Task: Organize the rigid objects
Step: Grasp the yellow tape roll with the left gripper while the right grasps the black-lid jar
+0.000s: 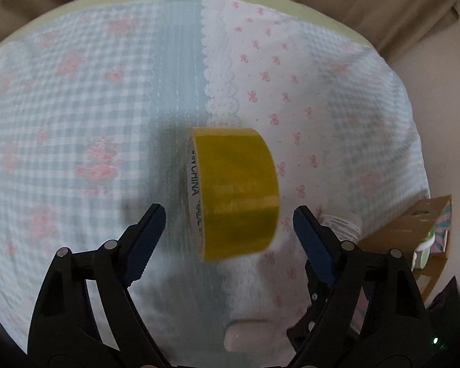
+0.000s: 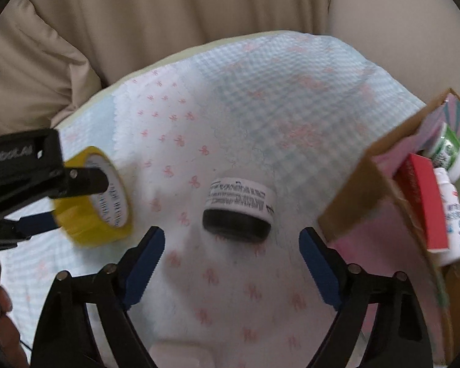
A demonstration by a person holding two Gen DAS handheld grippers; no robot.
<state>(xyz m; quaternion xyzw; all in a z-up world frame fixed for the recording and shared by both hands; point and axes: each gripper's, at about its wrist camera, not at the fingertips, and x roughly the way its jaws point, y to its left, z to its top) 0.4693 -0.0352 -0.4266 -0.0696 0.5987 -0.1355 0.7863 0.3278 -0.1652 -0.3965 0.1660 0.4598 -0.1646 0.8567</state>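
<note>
Left gripper (image 1: 228, 231) jaws open, straddling tape (image 1: 234, 193), pads clear of it. Right gripper (image 2: 231, 248) jaws open, empty. Jar (image 2: 239, 211) on cloth (image 2: 260, 98), right of tape, left of box (image 2: 352, 202).

Cardboard box (image 2: 349, 211) crowds jar (image 2: 239, 211) right; left clear.

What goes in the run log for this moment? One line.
left gripper: open, around yellow tape roll | right gripper: open, over black-lidded white jar | cardboard box: part-filled
</note>
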